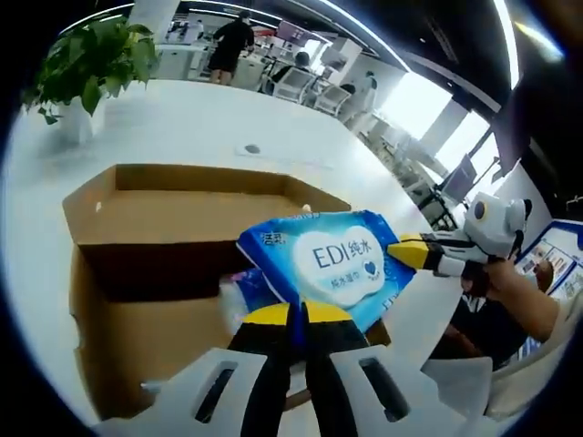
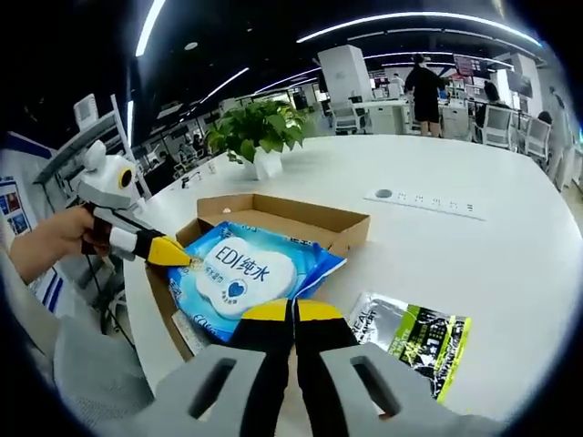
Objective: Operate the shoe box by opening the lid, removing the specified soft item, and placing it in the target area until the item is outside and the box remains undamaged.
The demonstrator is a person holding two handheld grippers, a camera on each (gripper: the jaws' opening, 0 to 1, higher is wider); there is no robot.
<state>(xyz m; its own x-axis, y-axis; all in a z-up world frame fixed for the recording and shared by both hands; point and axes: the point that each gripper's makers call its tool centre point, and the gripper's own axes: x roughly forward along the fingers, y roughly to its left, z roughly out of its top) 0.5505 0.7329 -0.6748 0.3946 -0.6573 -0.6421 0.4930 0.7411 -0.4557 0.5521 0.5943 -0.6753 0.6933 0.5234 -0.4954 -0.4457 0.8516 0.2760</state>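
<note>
Blue wipes pack (image 1: 332, 266), soft plastic with a white oval label, hangs above the open box (image 1: 137, 273), held at two ends.

Left gripper view: left gripper (image 1: 296, 319) has its yellow-tipped jaws clenched on the near edge of the pack. The right gripper (image 1: 410, 252) comes in from the right and pinches the far corner, a hand (image 1: 510, 282) behind it. The box lid is folded back and flat; the inside is dark, and a second pale item just under the pack is too blurred to name. A plant (image 1: 86, 64) stands on the white table (image 1: 228, 118) beyond the box.

Right gripper view: right gripper (image 2: 293, 319) is closed on the pack's edge (image 2: 246, 269); the left gripper (image 2: 173, 253) grips the opposite corner from the left side. The pack sits over the box (image 2: 282, 214), not yet past its wall. A green-and-black packet (image 2: 414, 337) lies on the table (image 2: 474, 264) just beside the box, to the right.

Judgement: lid step done; removal is in hand, placing not yet done.

To do it well:
- Lift with both ends level, so the soft pack does not sag and catch the cardboard rim.
- Clear the side wall before moving sideways; dragging over it could bend or tear the box.
- Keep both pinches on the seam edges. A slip is likely if one side lets go early.
- Set down on bare table beside the box, clear of the green packet, then release.
</note>
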